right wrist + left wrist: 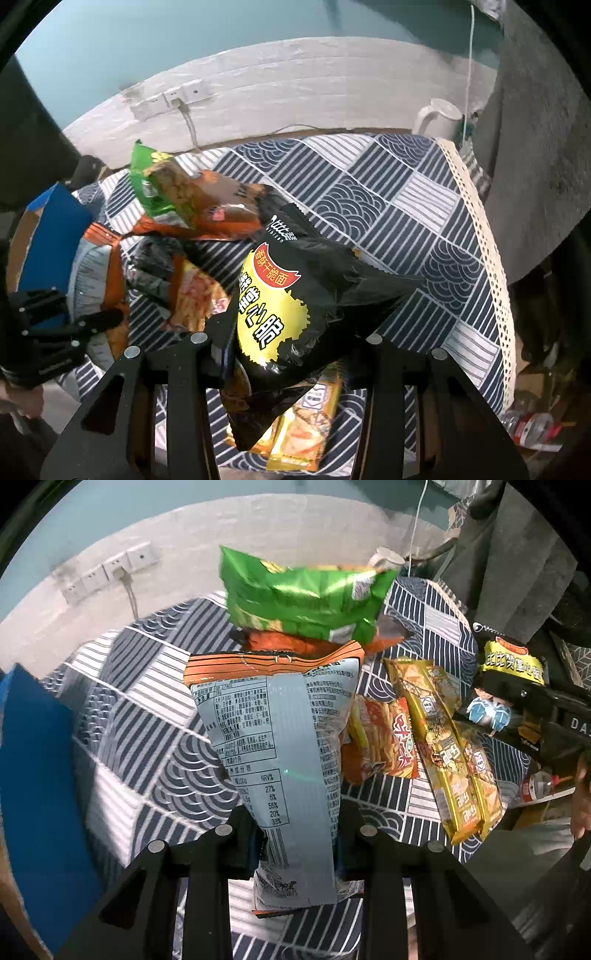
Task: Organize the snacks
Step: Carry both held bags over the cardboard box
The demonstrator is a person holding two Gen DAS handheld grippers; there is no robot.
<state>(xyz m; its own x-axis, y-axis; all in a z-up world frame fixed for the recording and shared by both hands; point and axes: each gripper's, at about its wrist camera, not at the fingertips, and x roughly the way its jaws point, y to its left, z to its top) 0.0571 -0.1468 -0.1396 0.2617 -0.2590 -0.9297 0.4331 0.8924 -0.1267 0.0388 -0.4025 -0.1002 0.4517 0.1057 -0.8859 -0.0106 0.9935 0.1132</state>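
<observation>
Left gripper (297, 834): jaws pinching silver-backed orange snack bag (280, 746), clear of surface (155, 701).
Right gripper (291, 354): jaws pinching black-and-yellow snack bag (295, 306).
Surface: 1 green bag (306, 598) atop pile.

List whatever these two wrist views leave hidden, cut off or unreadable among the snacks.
- Left wrist view: the front of the grey-backed, orange-edged snack bag faces away, clamped in the left hand-held gripper.
- Left wrist view: the glossy green snack bag is motion-blurred and hides most of the orange packet beneath.
- Right wrist view: the black-and-yellow noodle-snack bag, held by the right hand-held gripper, covers most of the golden yellow packet.
</observation>
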